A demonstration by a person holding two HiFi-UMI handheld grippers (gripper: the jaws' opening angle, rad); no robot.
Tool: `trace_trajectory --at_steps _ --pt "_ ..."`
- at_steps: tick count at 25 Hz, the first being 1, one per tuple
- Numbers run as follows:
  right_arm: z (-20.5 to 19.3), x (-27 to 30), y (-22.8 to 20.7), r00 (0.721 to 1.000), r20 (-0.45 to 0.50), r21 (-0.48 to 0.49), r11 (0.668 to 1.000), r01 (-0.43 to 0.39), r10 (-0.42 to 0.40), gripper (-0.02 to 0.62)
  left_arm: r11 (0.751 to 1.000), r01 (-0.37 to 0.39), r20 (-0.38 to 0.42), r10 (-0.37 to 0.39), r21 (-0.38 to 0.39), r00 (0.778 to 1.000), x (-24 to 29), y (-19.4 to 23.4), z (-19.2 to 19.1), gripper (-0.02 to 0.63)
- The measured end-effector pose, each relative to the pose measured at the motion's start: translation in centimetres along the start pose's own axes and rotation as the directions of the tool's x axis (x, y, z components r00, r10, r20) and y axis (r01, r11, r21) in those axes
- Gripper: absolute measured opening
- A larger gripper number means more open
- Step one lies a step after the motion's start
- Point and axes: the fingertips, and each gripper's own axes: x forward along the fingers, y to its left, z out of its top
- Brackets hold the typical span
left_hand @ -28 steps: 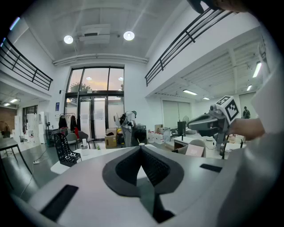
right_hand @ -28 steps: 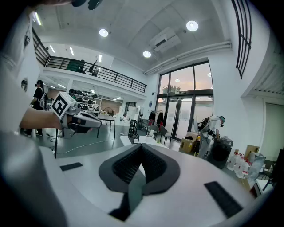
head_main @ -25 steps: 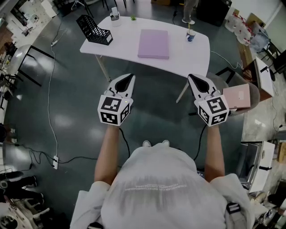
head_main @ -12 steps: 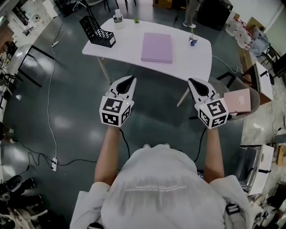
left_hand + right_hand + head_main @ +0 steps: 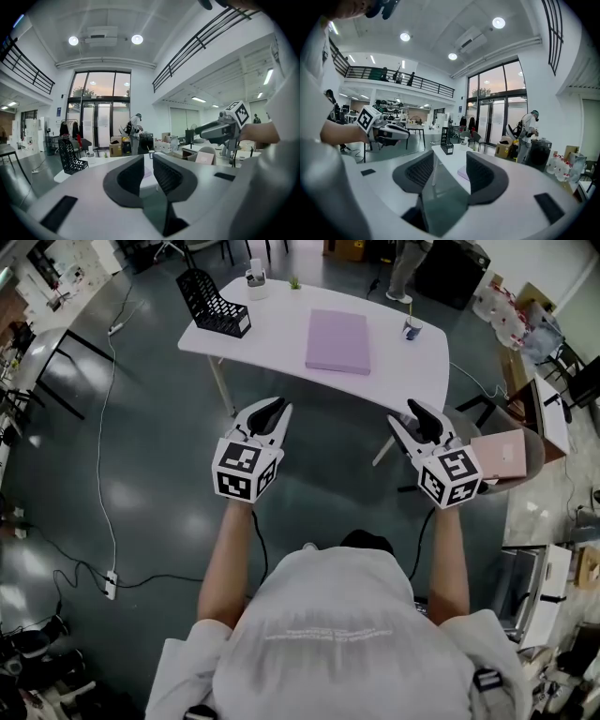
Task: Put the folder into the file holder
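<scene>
Your left gripper (image 5: pixel 272 409) has just cracked its jaws open, your right gripper (image 5: pixel 417 412) wider, both empty, short of the white table (image 5: pixel 281 334). There the pink folder (image 5: pixel 338 341) lies flat mid-table, the black file holder (image 5: pixel 214 304) at the left end, a cup (image 5: pixel 410 329) on the right.

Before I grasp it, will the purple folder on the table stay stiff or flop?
The purple folder lies flat with straight edges and visible thickness, so probably stiff. Gripped at one edge, it may sag. Its smooth cover could slide on the white table.
</scene>
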Motion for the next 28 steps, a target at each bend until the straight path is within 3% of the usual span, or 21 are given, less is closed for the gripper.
trace_trajectory --at_steps 5,10,13,20,28 --pt "-0.3 0.3 1.6 1.0 -0.002 -0.025 0.999 -0.031 0.031 0.305 0.999 0.045 -0.007 -0.045 -0.009 0.999 -0.2 -0.5 -0.9 0.197" --pt "-0.8 0.9 0.1 1.0 0.02 0.012 1.0 -0.007 0.007 0.314 0.999 0.048 -0.008 -0.048 -0.02 0.999 0.9 -0.4 -1.6 0.242" --pt "-1.1 1.3 -1.0 0.999 0.038 0.041 0.999 -0.005 0.003 0.352 0.998 0.049 0.002 -0.049 -0.041 0.999 1.9 -0.4 -1.8 0.295" --pt "-2.8 4.7 -6.6 0.998 0.008 0.054 0.997 0.062 -0.063 0.365 0.998 0.028 -0.001 -0.028 -0.061 1.0 6.1 1.3 -1.9 0.32" --pt "-3.7 10.8 -13.7 0.999 -0.032 0.069 0.998 -0.003 0.005 0.365 0.998 0.01 -0.041 -0.013 -0.067 0.999 14.2 3.3 -1.2 0.325"
